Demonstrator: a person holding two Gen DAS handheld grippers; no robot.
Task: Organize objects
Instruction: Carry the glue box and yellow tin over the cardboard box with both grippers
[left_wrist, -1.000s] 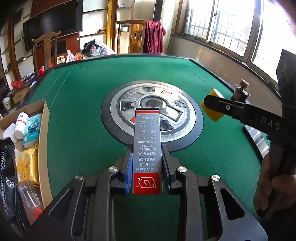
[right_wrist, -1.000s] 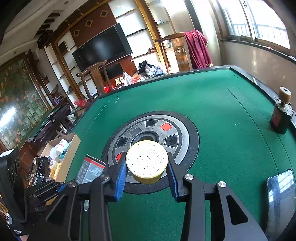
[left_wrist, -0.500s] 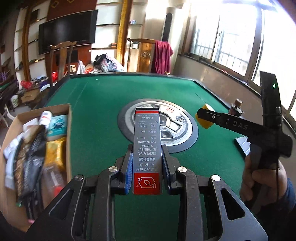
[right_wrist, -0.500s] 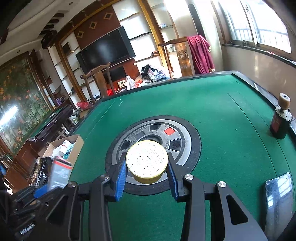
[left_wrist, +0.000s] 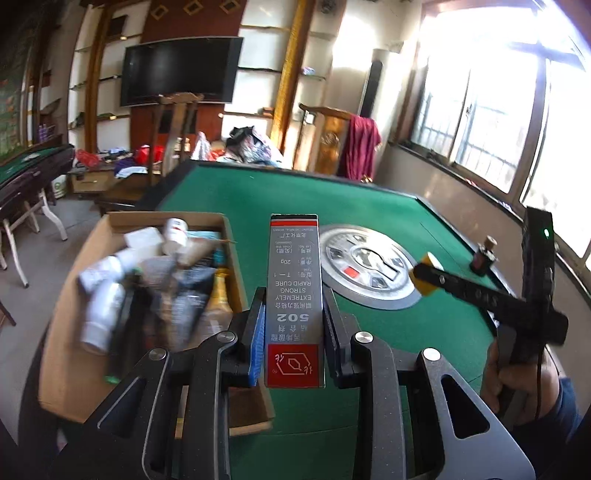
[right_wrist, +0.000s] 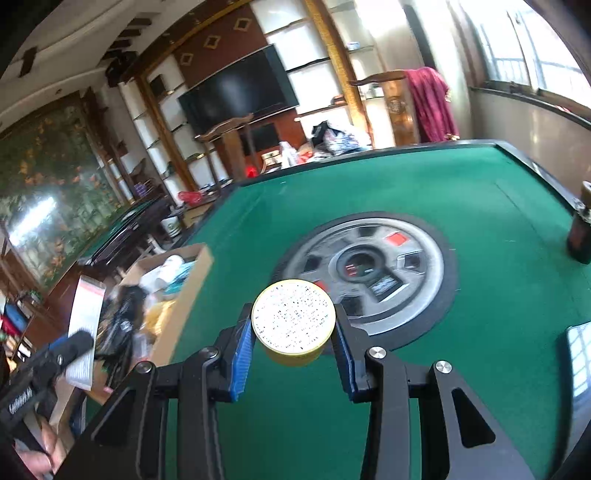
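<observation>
My left gripper (left_wrist: 294, 314) is shut on a long grey and red "502" glue box (left_wrist: 294, 280), held above the green table's left edge, beside an open cardboard box (left_wrist: 166, 217) filled with several bottles and packets. My right gripper (right_wrist: 293, 332) is shut on a round yellow tin (right_wrist: 293, 319) with a speckled white lid, above the green table (right_wrist: 369, 184) near its round centre disc (right_wrist: 369, 258). In the left wrist view the yellow tin (left_wrist: 429, 275) shows at the right in the right gripper. In the right wrist view the glue box (right_wrist: 85, 325) hangs over the cardboard box (right_wrist: 192, 273).
A small dark bottle (right_wrist: 581, 236) with a cork top stands at the table's right edge, also seen as the bottle (left_wrist: 484, 256). A glossy flat slab (right_wrist: 580, 354) lies near the front right. Chairs, another table and shelves stand beyond the table.
My left gripper has swung left and risen with the glue box, so the cardboard box is now beside it. My right gripper has shifted left with the tin.
</observation>
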